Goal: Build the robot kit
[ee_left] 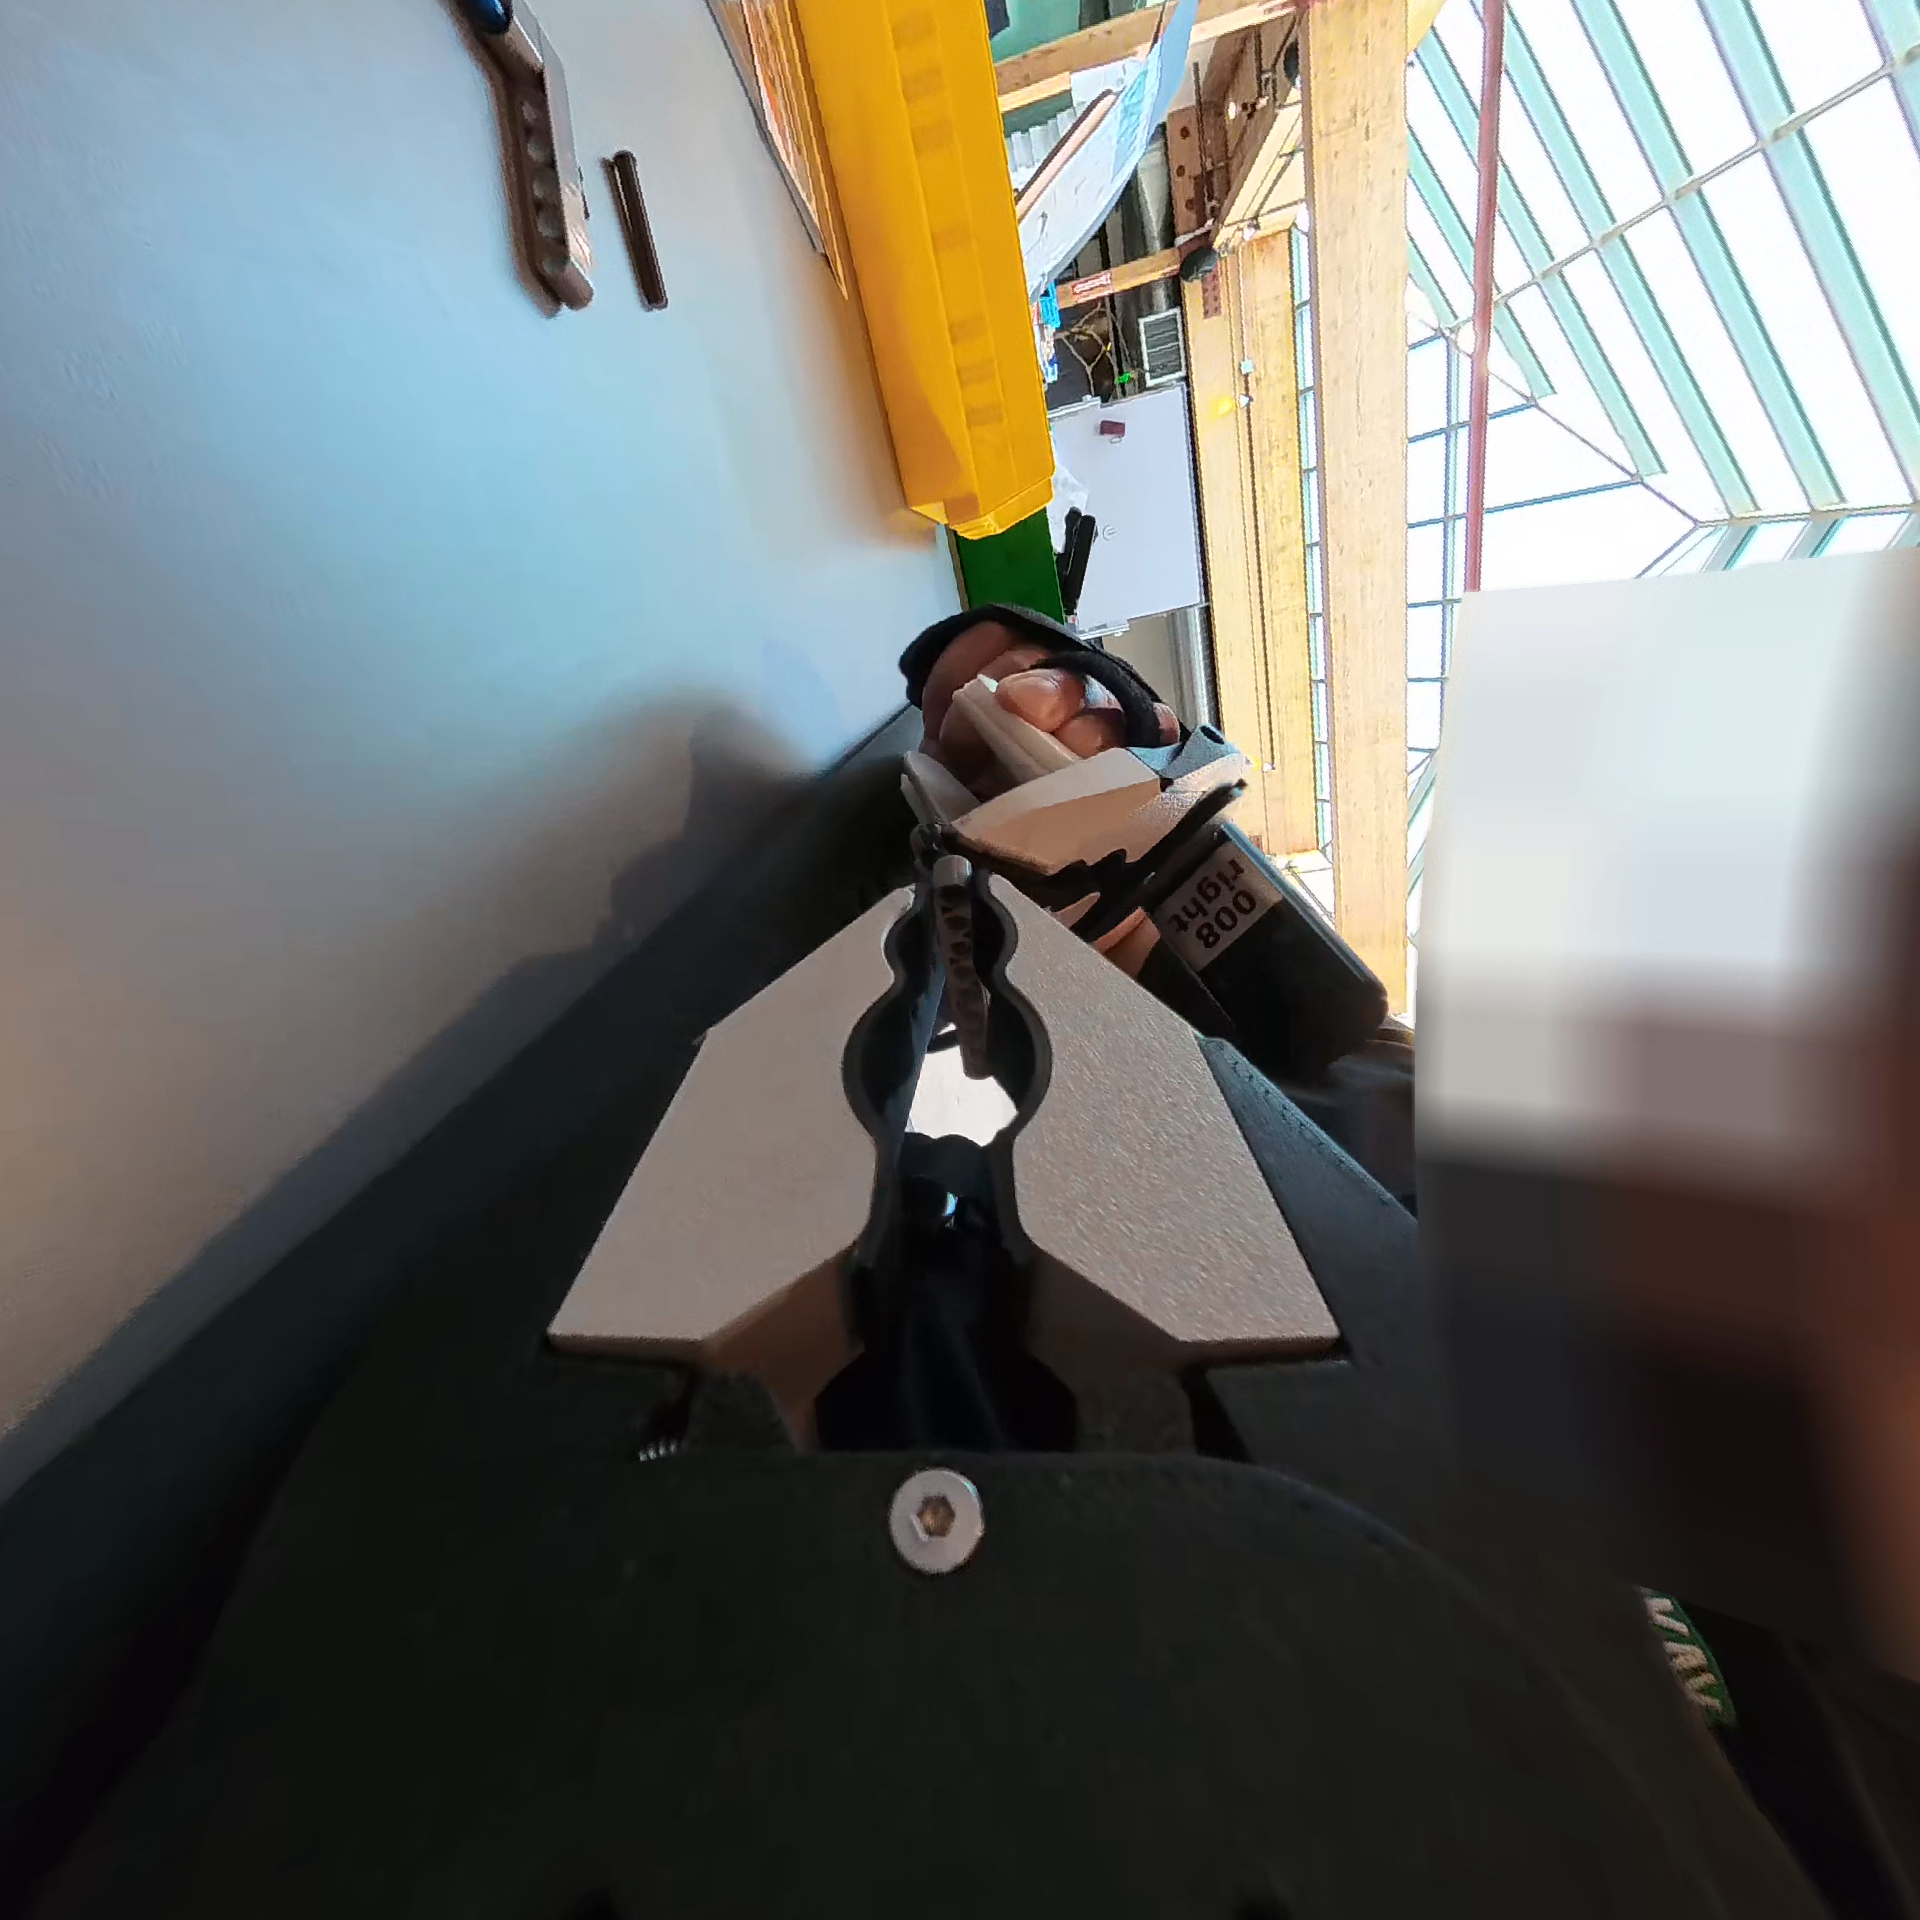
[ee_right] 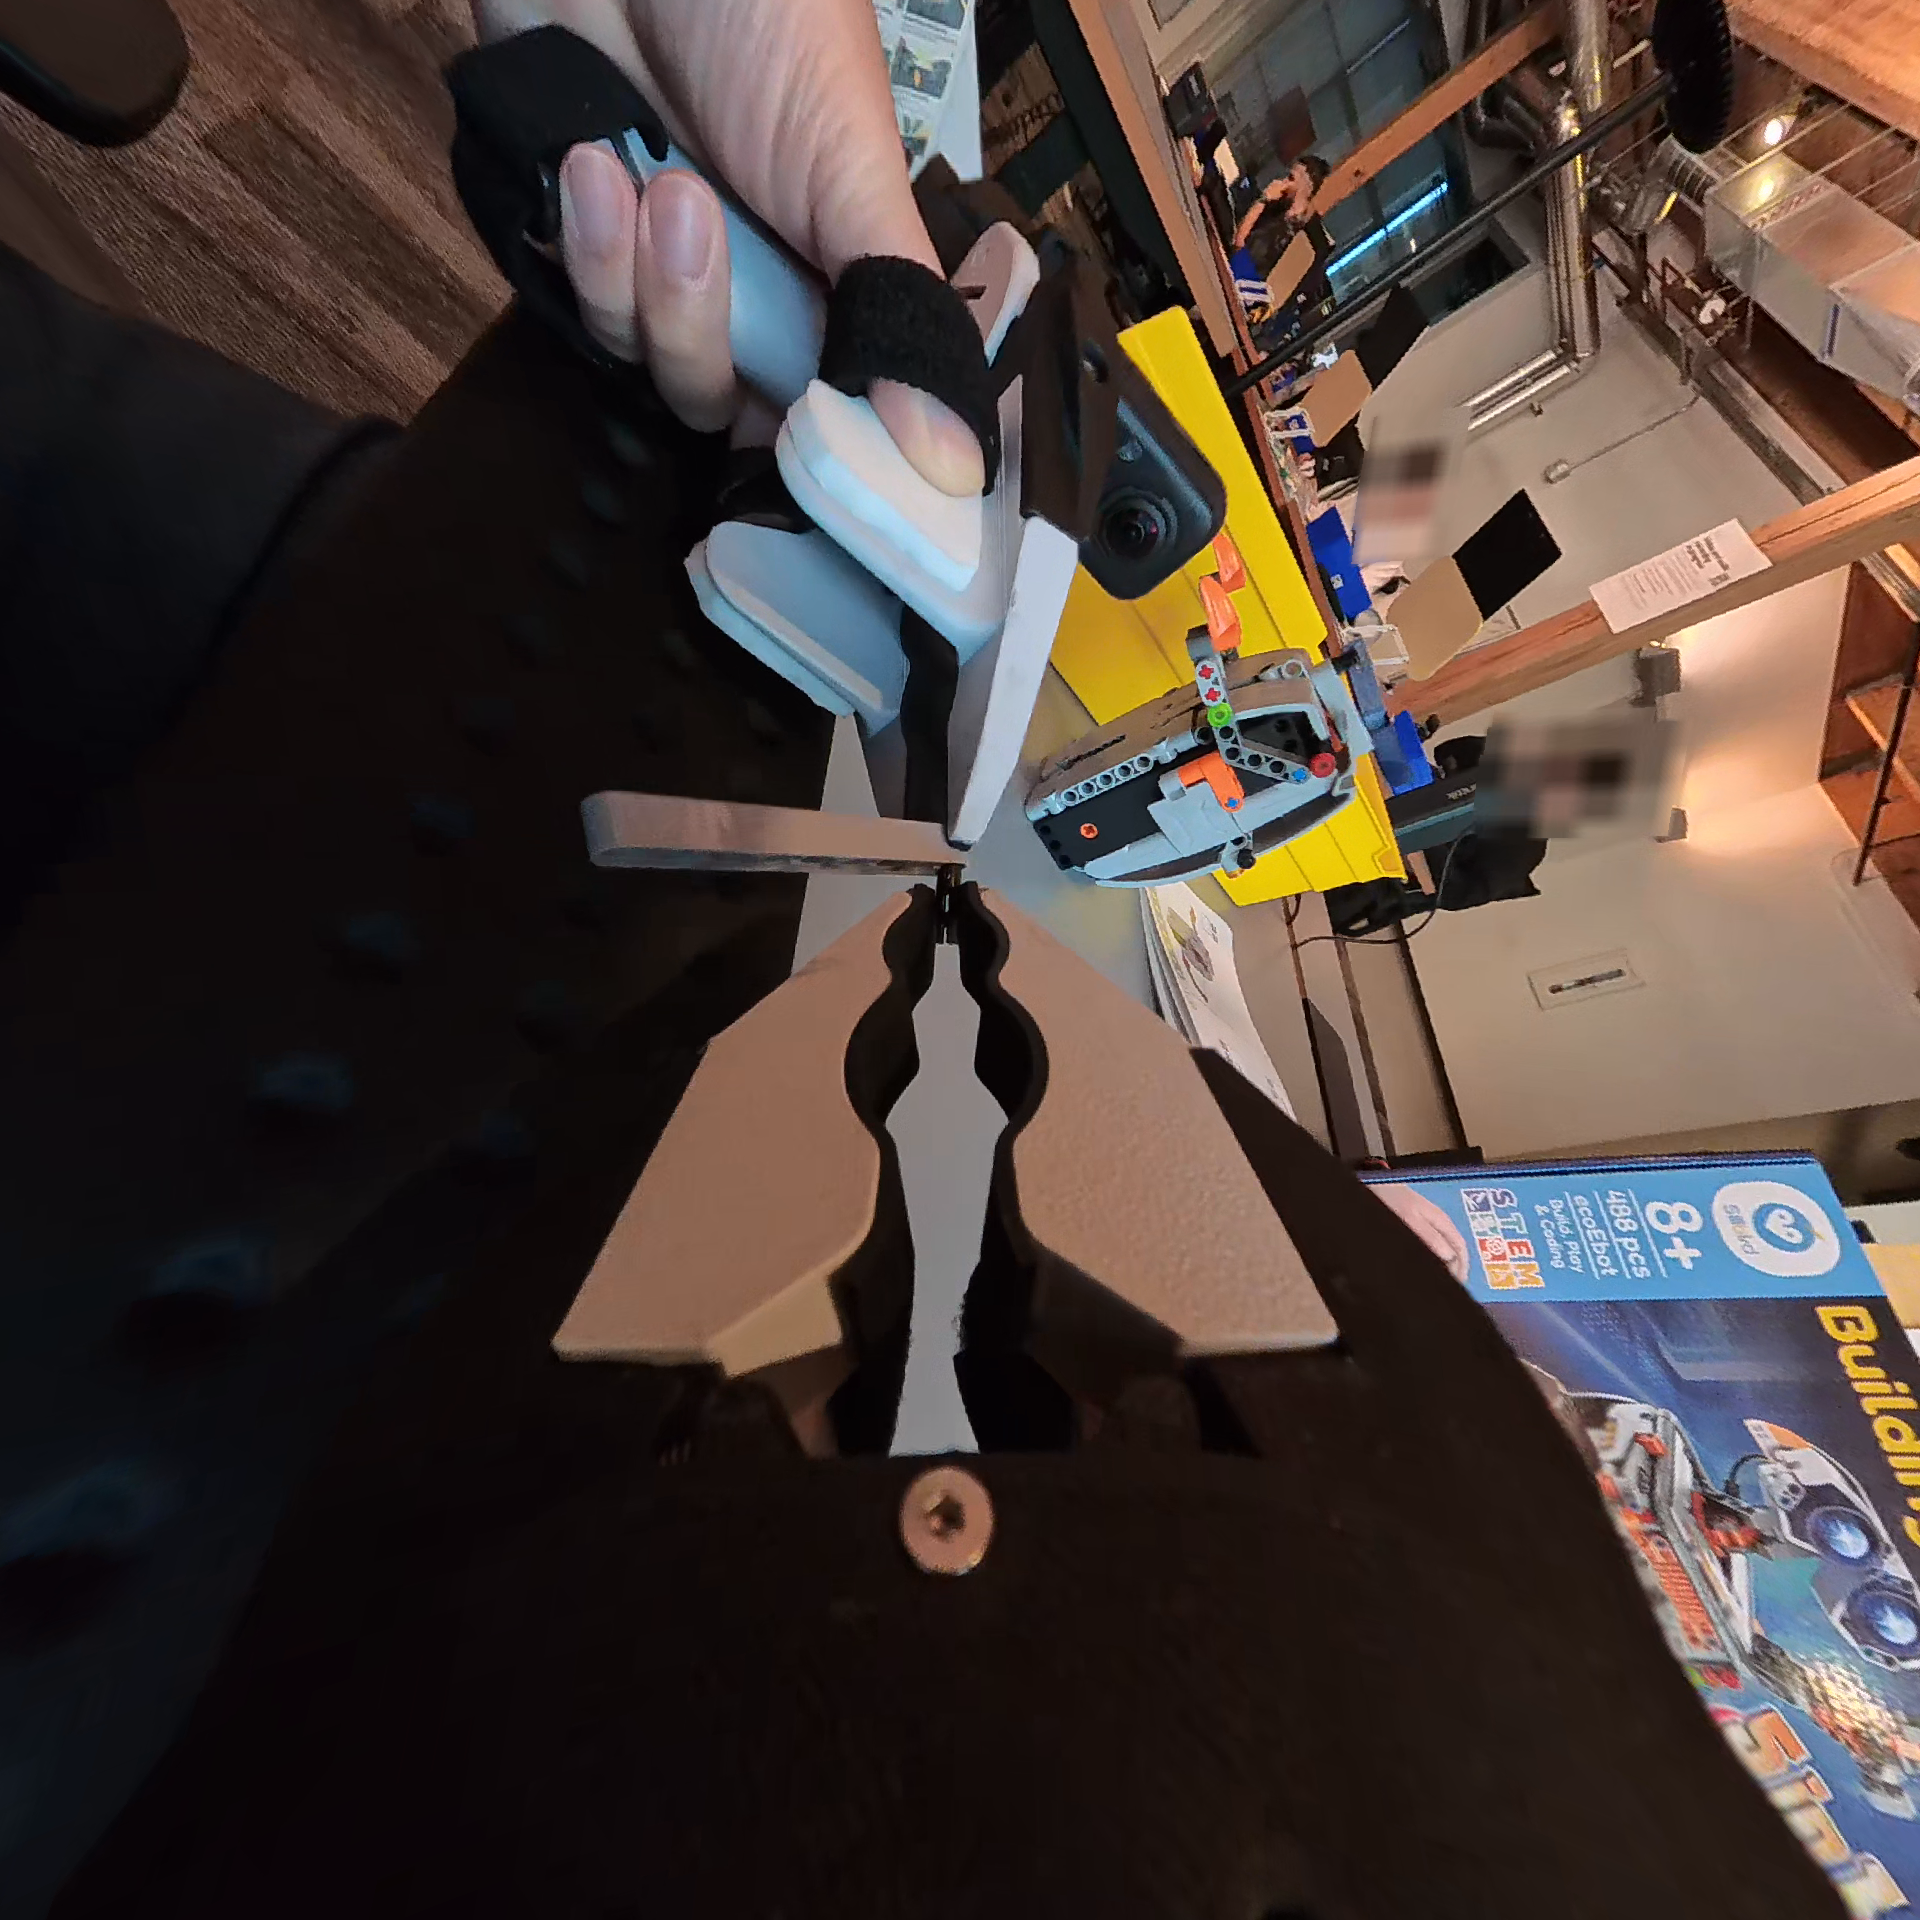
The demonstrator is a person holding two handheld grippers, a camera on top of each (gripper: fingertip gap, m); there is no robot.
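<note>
The left gripper pinches a long grey perforated plastic beam at its tip; the right gripper nips a small black peg against that beam, near a half-built brick vehicle on the grey table.

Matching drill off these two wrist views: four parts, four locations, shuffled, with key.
Things:
1. grey beam
2. small black pin
3. brick model
4. dark rod

Places:
a. lying loose on the table beside a spare beam
b. pinched at the tips of the right gripper
c. clamped in the left gripper
d. standing by the yellow bin

Pairs: 1-c, 2-b, 3-d, 4-a
</note>
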